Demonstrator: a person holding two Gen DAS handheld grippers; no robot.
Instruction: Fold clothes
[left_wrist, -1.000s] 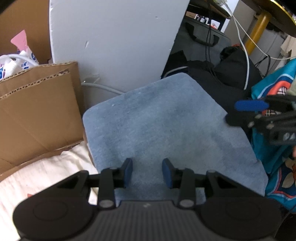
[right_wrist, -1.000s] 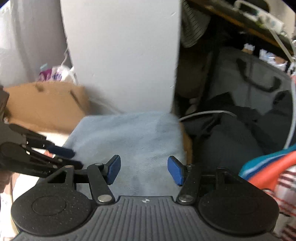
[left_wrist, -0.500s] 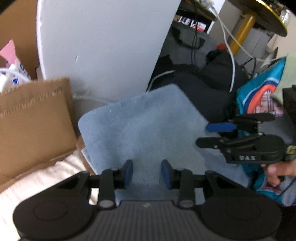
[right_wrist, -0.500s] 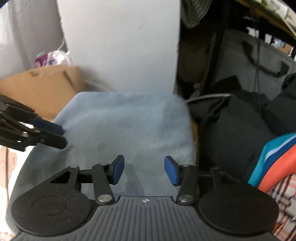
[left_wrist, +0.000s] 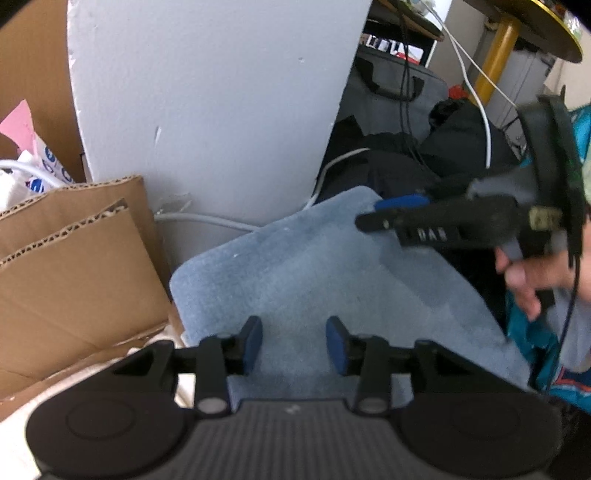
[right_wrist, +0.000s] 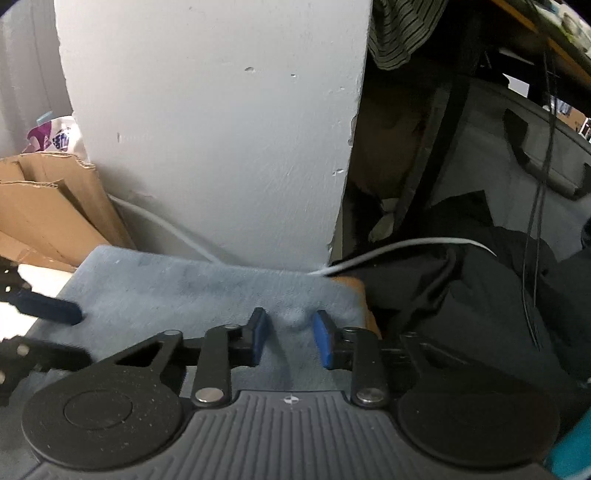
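A folded blue-grey cloth (left_wrist: 314, 273) lies flat against the foot of a white pillar (left_wrist: 221, 110). My left gripper (left_wrist: 293, 339) hovers open over the cloth's near left part, nothing between its fingers. My right gripper (right_wrist: 291, 334) presses on the cloth (right_wrist: 166, 284) near its far right corner. Its jaws are narrowed but still apart, with a small pucker of fabric raised between them. In the left wrist view the right gripper (left_wrist: 373, 212) reaches in from the right, held by a person's hand (left_wrist: 524, 273). The left gripper (right_wrist: 81, 336) shows at the left edge of the right wrist view.
Cardboard sheets (left_wrist: 74, 258) lean at the left of the pillar. A white cable (right_wrist: 388, 249) runs along the pillar's foot. Dark clothes and a grey bag (right_wrist: 480, 295) pile up to the right. A teal patterned garment (left_wrist: 535, 343) lies at the cloth's right edge.
The right gripper moved forward to the cloth's far right corner, came down onto it, and its jaws narrowed around a pucker of fabric. The left gripper stayed open over the near part.
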